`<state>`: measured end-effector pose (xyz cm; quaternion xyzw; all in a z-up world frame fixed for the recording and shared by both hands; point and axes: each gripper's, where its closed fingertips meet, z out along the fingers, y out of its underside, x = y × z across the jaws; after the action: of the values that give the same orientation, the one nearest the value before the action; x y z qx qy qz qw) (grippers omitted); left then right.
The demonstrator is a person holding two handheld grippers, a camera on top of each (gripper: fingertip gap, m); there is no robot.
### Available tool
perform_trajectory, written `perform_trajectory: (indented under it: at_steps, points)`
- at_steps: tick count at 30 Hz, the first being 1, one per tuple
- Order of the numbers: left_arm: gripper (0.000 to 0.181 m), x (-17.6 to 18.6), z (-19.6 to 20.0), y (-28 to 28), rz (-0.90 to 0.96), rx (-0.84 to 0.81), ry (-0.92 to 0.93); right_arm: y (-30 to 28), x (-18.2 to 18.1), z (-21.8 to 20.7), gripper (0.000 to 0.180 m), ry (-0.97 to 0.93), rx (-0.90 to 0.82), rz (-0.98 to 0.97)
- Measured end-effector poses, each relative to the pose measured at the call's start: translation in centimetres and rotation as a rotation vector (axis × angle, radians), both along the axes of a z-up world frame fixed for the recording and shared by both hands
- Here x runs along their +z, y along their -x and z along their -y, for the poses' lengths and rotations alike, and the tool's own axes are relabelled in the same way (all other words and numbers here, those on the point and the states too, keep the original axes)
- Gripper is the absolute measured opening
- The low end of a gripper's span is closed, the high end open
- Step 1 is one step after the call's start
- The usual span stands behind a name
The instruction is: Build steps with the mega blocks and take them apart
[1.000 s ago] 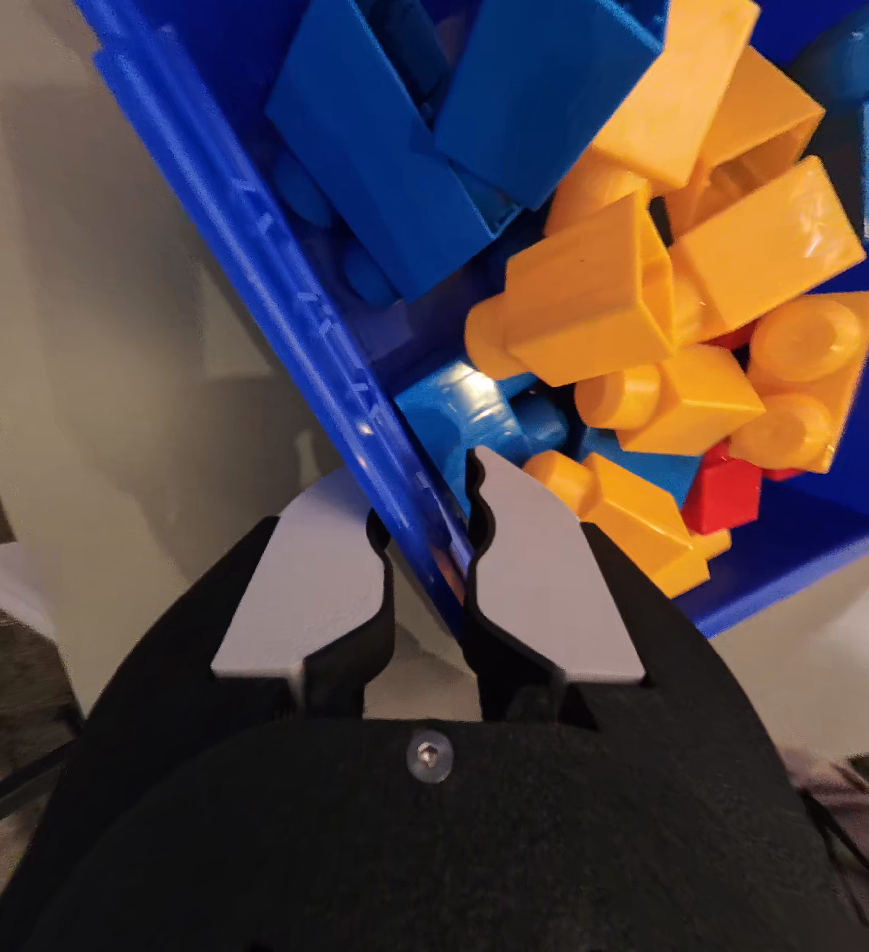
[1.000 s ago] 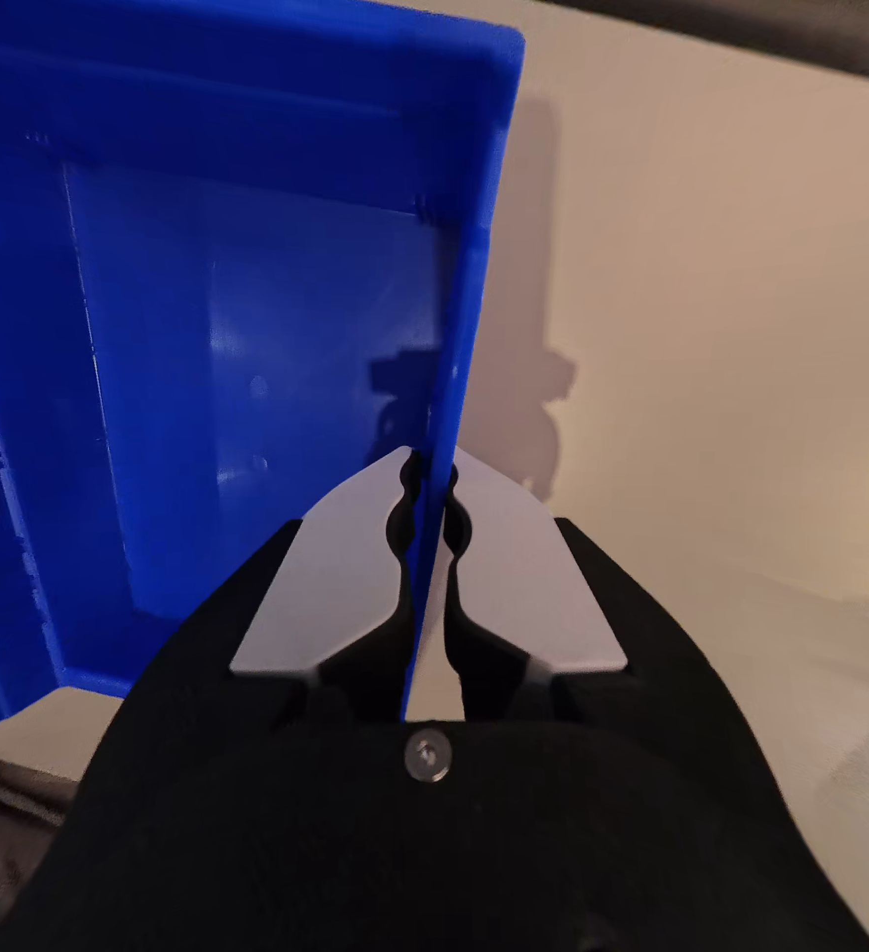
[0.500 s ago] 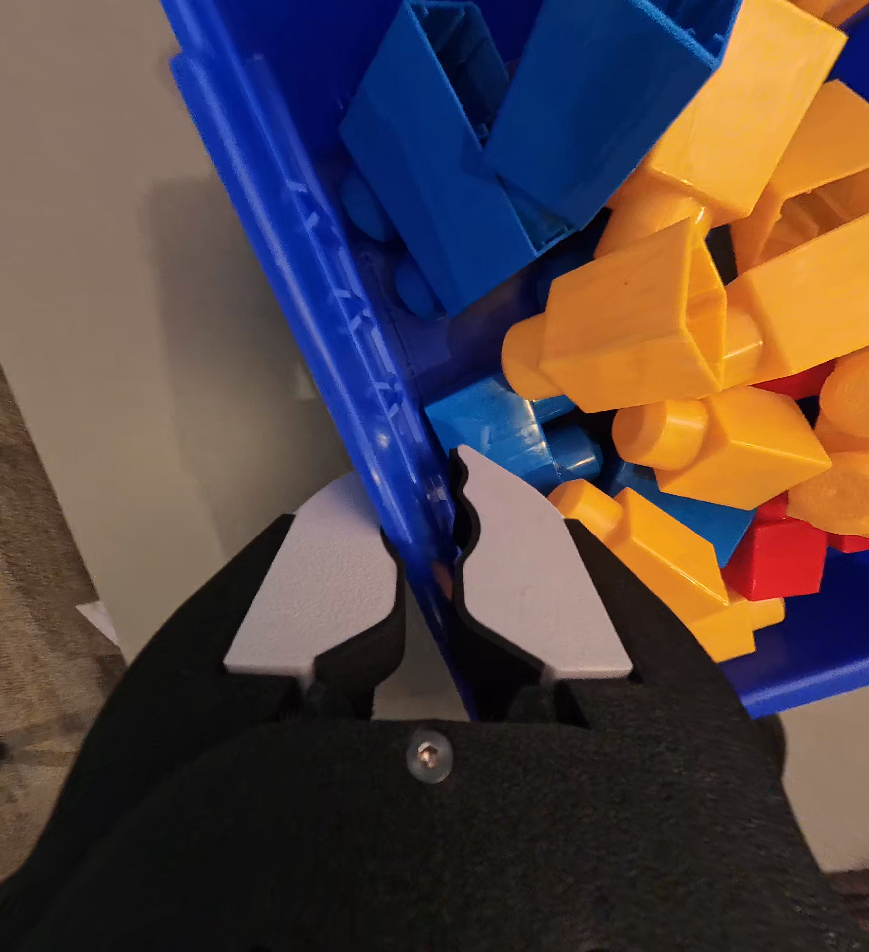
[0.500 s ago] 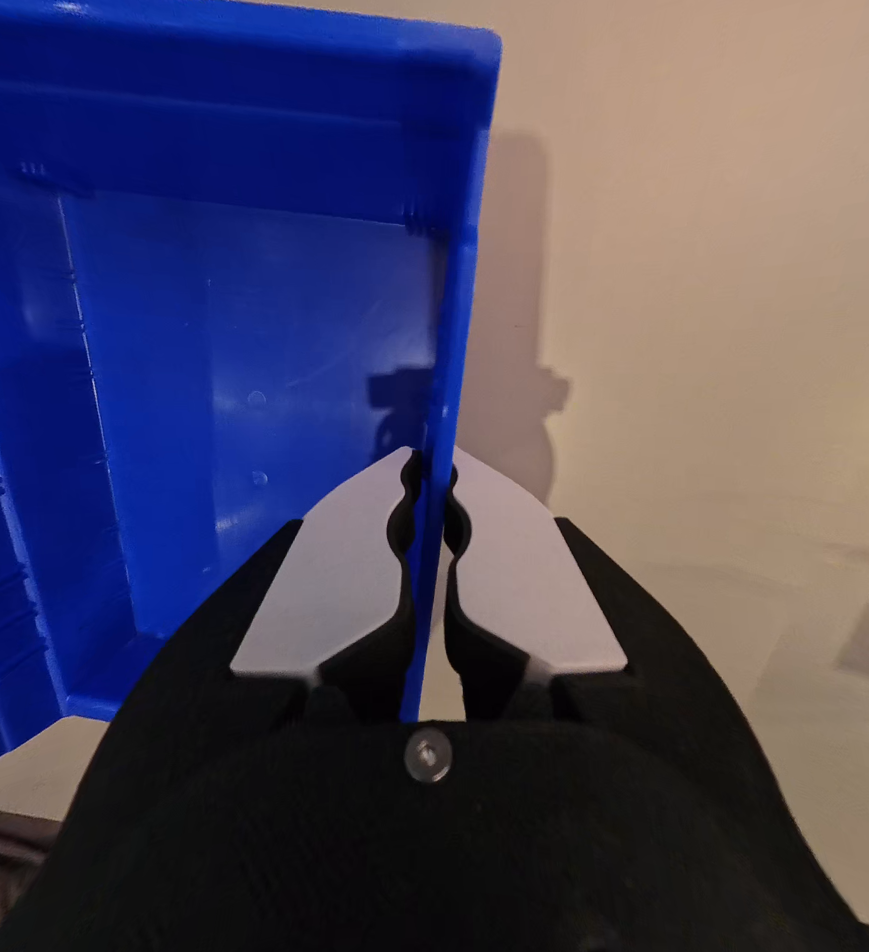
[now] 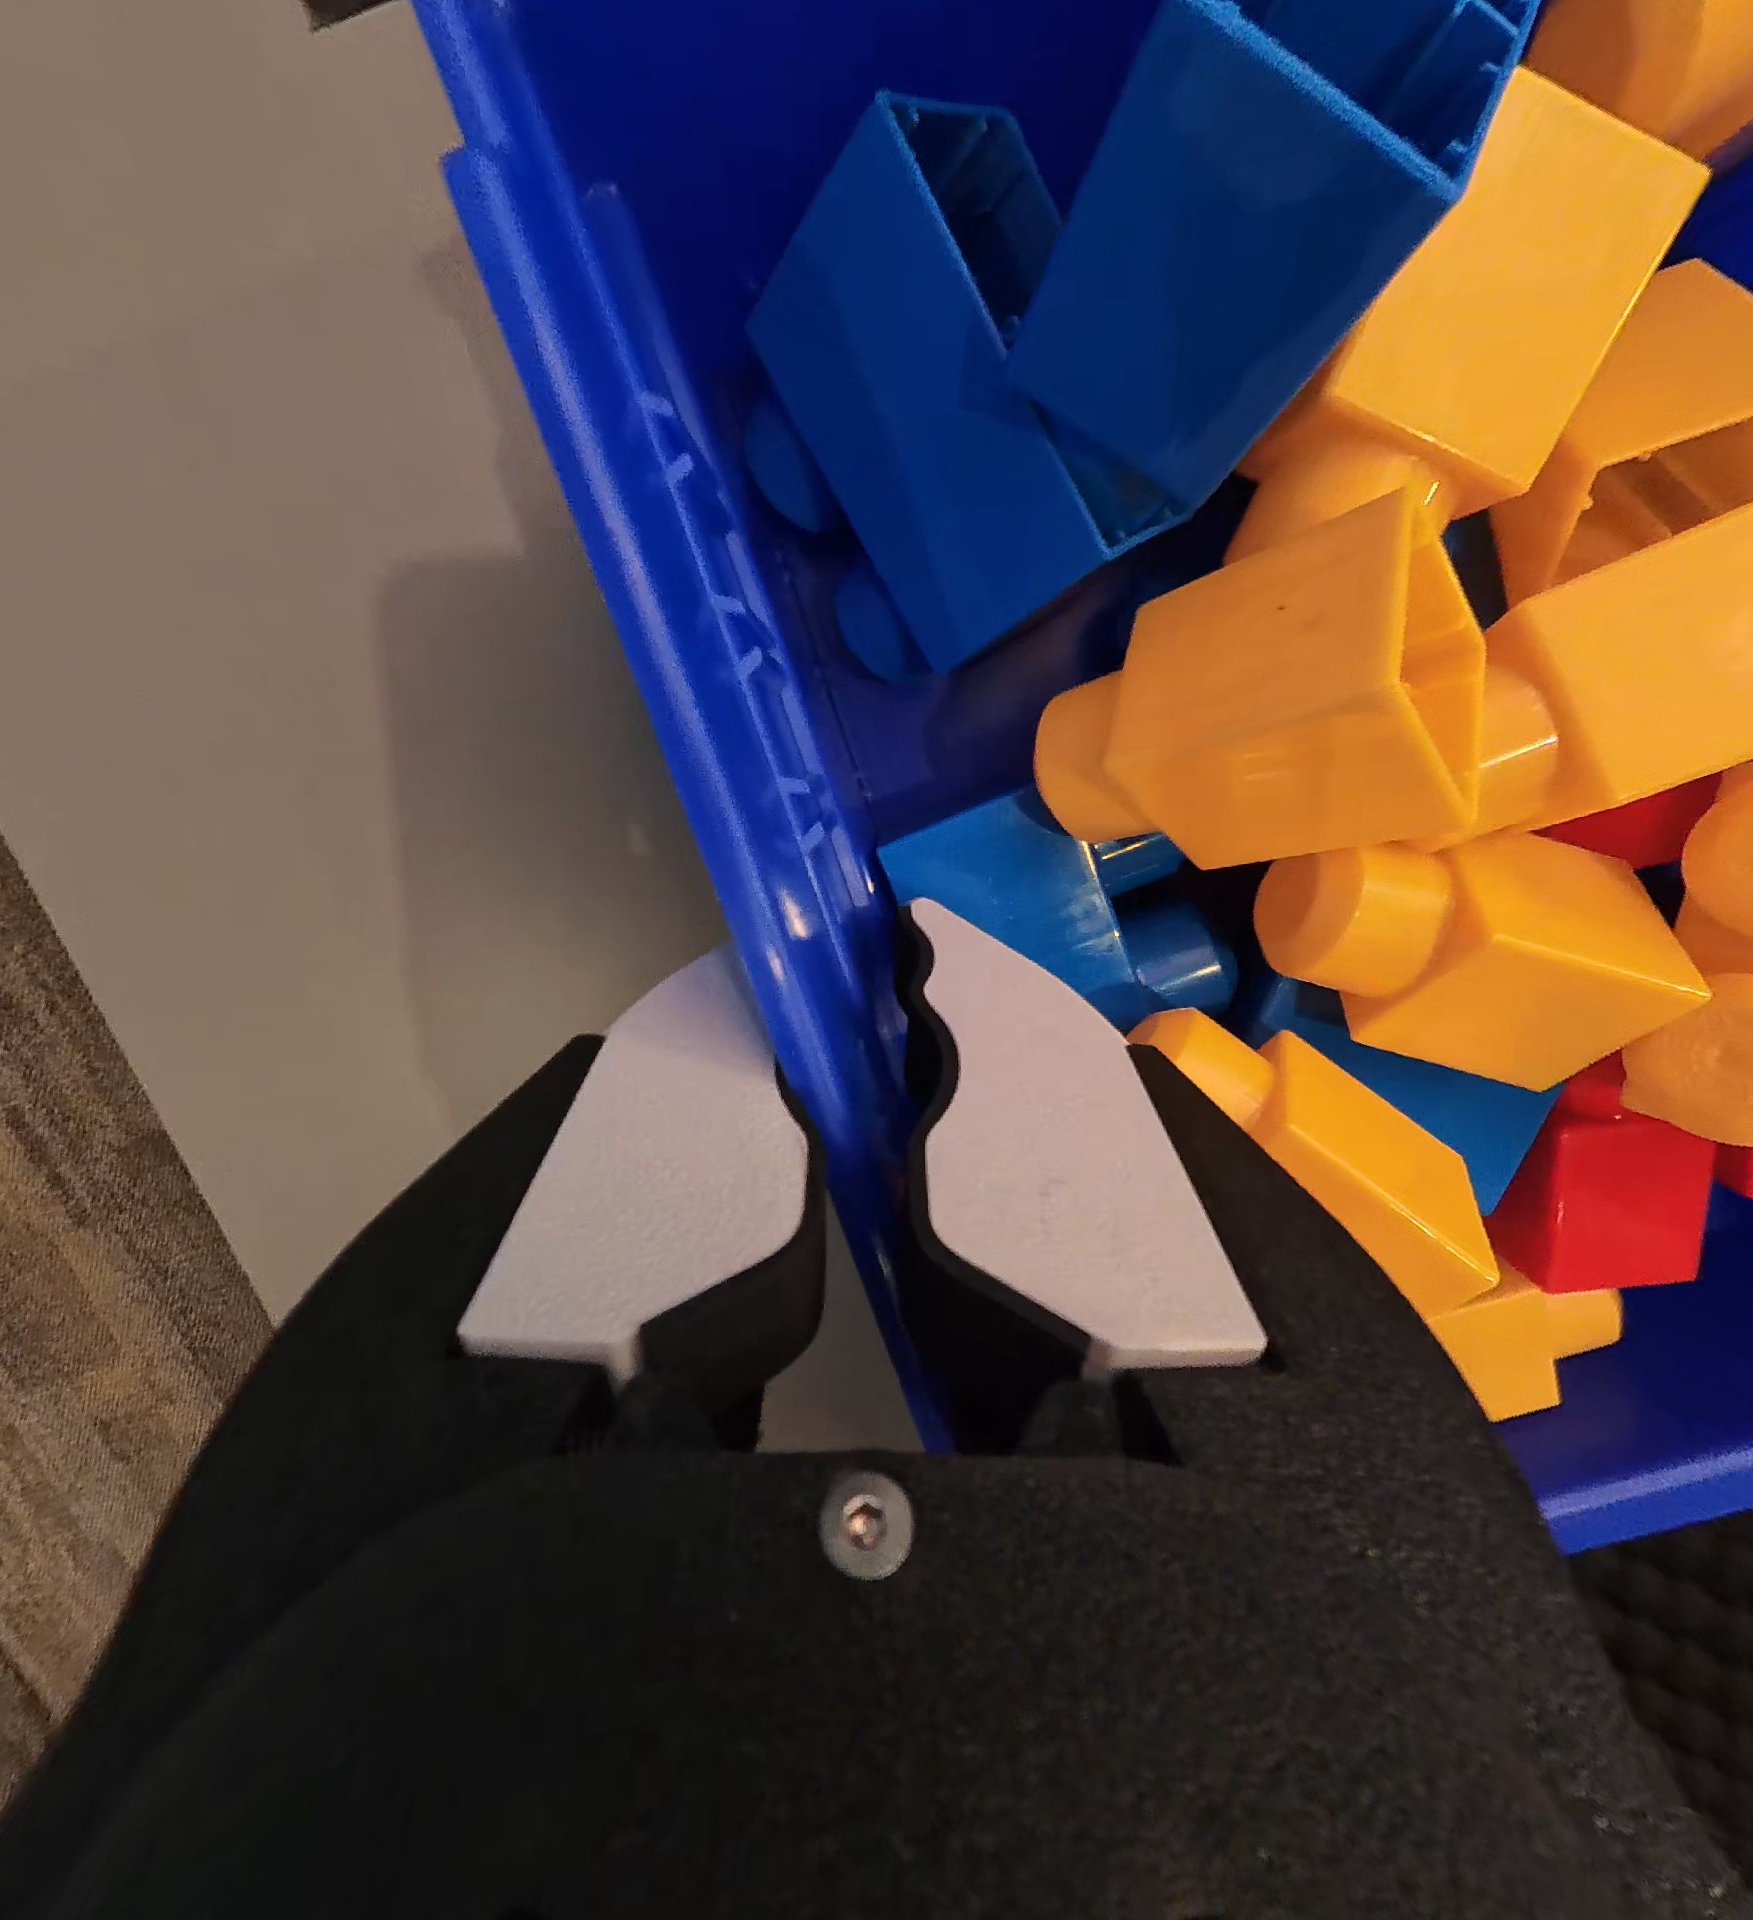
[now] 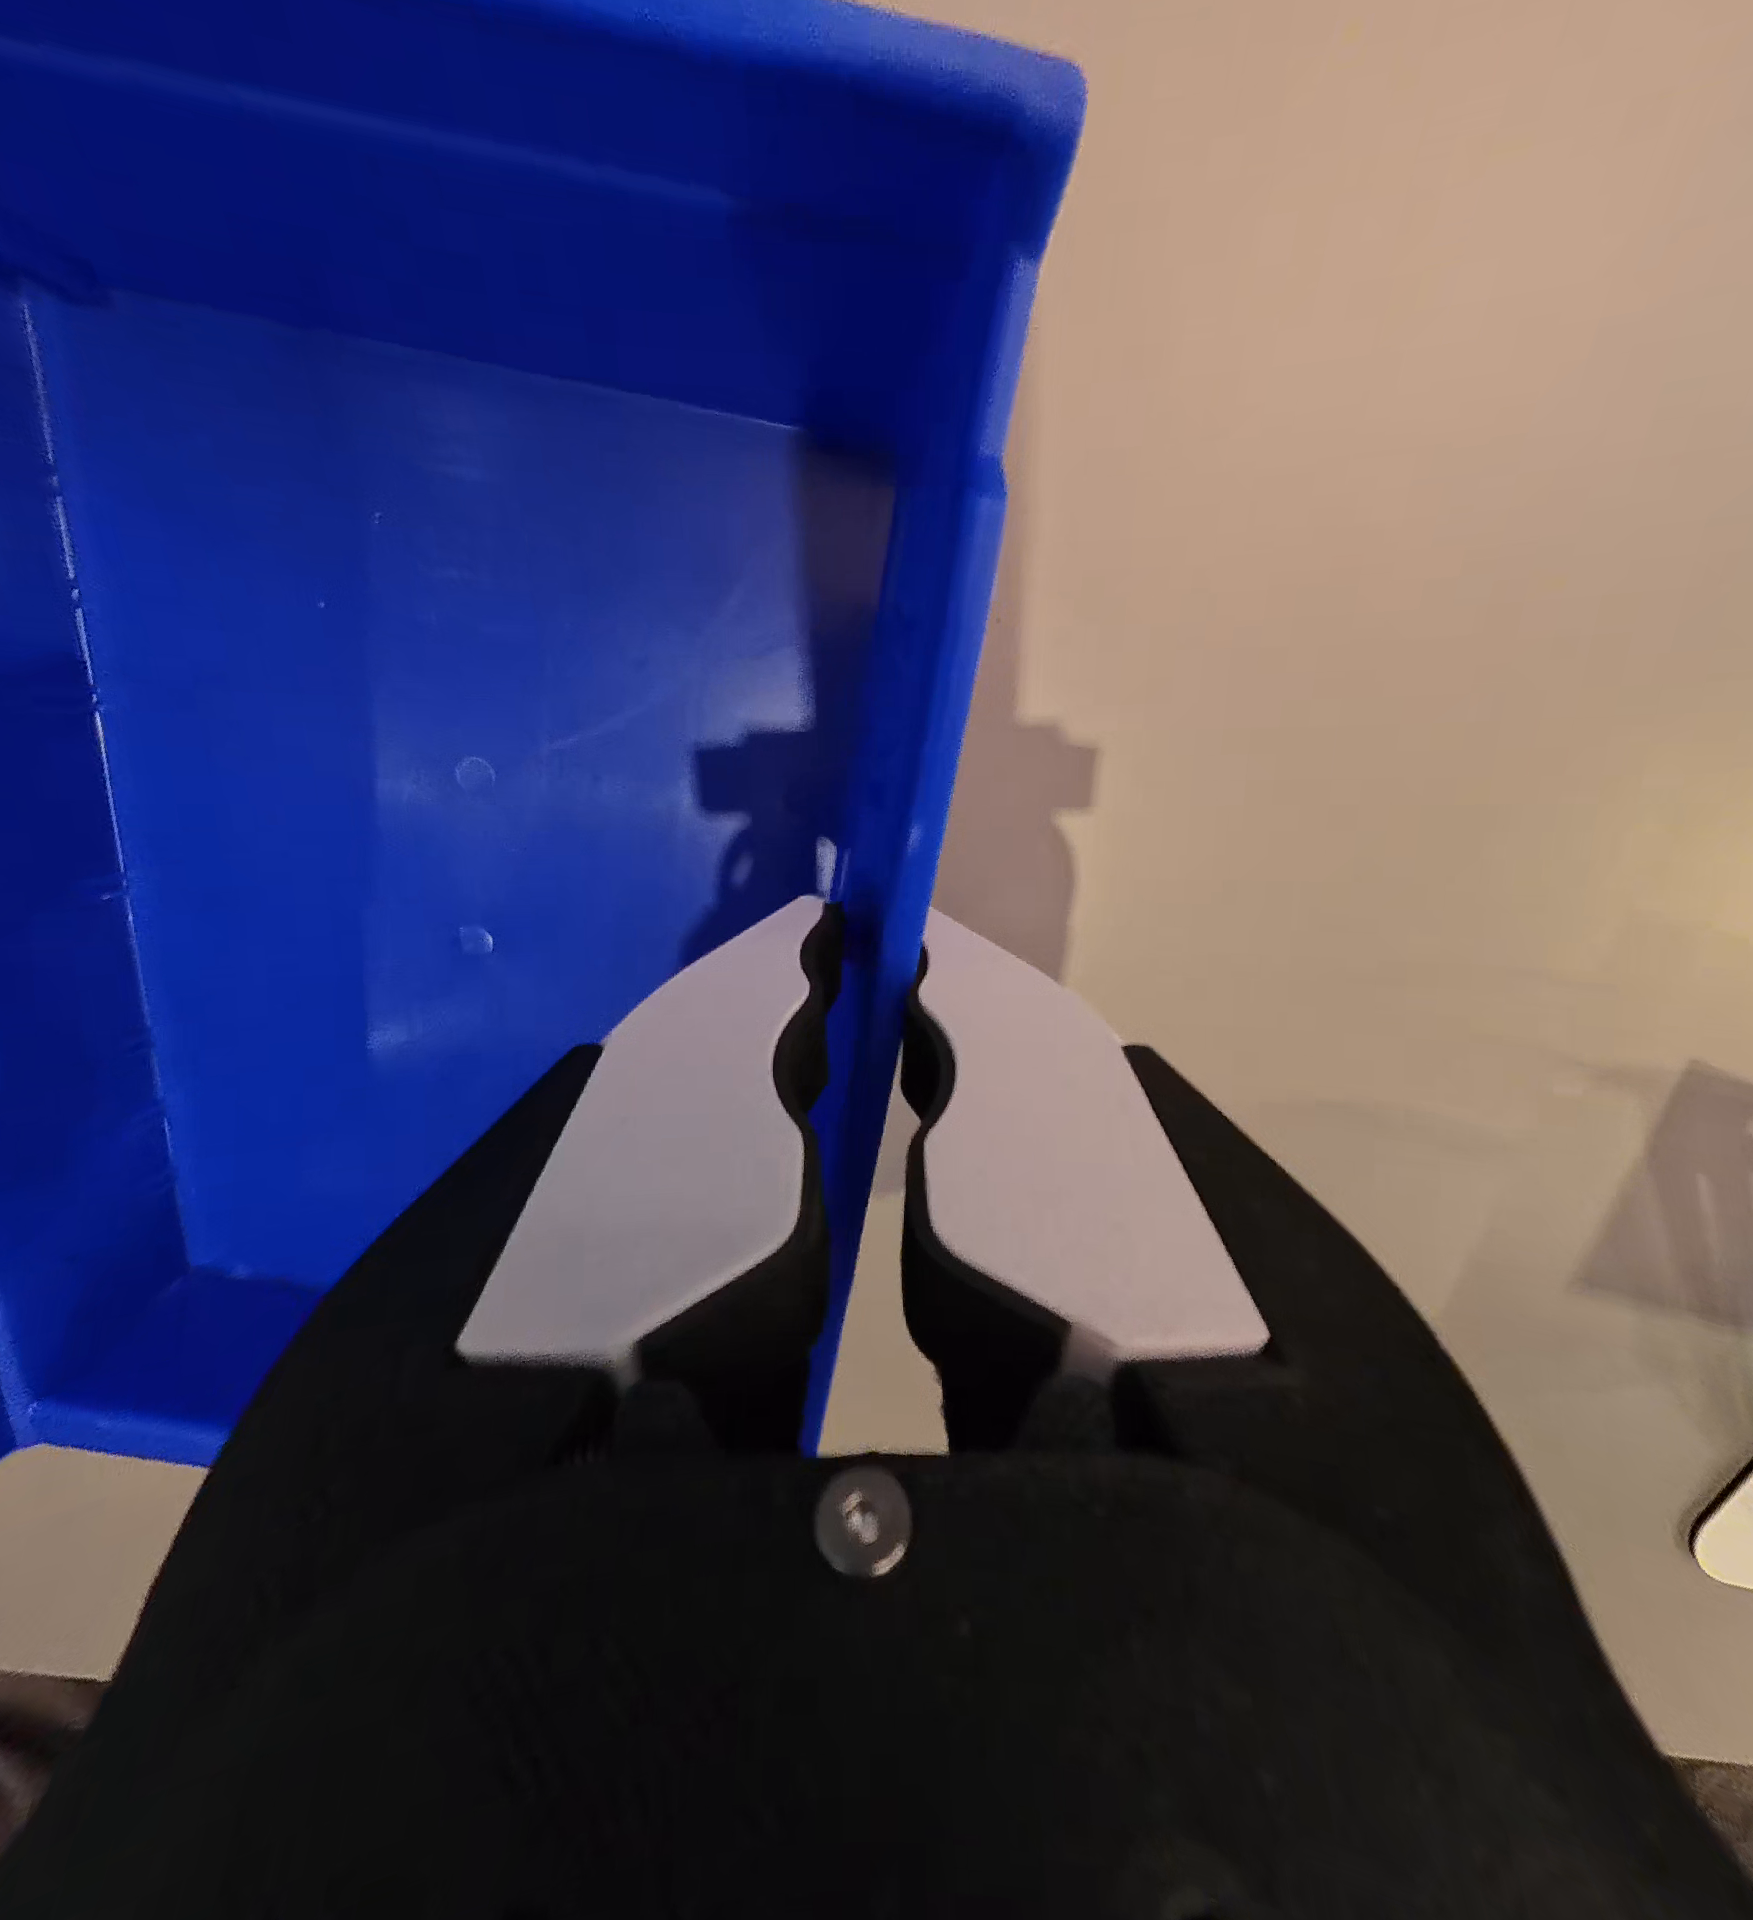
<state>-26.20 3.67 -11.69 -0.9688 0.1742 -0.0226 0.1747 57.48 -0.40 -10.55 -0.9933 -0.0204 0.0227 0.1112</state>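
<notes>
While both grippers pinch opposite side walls of the deep blue plastic bin (image 5: pixel 706 665), the loose pile of orange, blue and red plastic mega blocks (image 5: pixel 1371 748) lies heaped at the end of the bin next to the left gripper (image 5: pixel 856 1049), just to the right of its fingers and touching the inner one. That gripper's fingers are narrowed onto the bin's wall, one outside and one inside. In the right wrist view the right gripper (image 6: pixel 864 997) has its fingers closed tight on the opposite thin wall, and the stretch of bin floor ahead of it shows no blocks at all. The bin's long axis runs forward, away from both grippers, over the pale bench (image 6: pixel 1423 520), and the bin appears tilted. By my judgement the blocks must be tipped out before building, and the left gripper is nearer to them.
</notes>
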Motion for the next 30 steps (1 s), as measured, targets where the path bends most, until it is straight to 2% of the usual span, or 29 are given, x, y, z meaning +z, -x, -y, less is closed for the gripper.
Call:
perform_trajectory:
  at_steps: [6,11,16,21,30]
  points:
    - [0.01,0.0,1.0,-0.1,0.002,-0.035,0.014,-0.9,0.0,0.0,0.01,-0.022,0.001,0.005]
    - [0.009,0.0,1.8,-0.1,0.038,0.016,0.042,-1.1,0.0,0.0,0.013,-0.042,0.028,0.057]
    - [0.009,0.0,1.6,0.0,0.023,-0.011,0.03,-1.0,0.0,-0.1,0.013,-0.088,0.024,0.036]
    - [0.007,0.0,1.5,0.0,0.101,0.036,0.03,-1.1,0.0,-0.1,0.014,-0.078,0.034,0.055]
    - [0.007,0.0,1.5,0.0,0.098,0.056,0.012,-1.4,0.0,-0.2,0.014,-0.079,0.066,0.077]
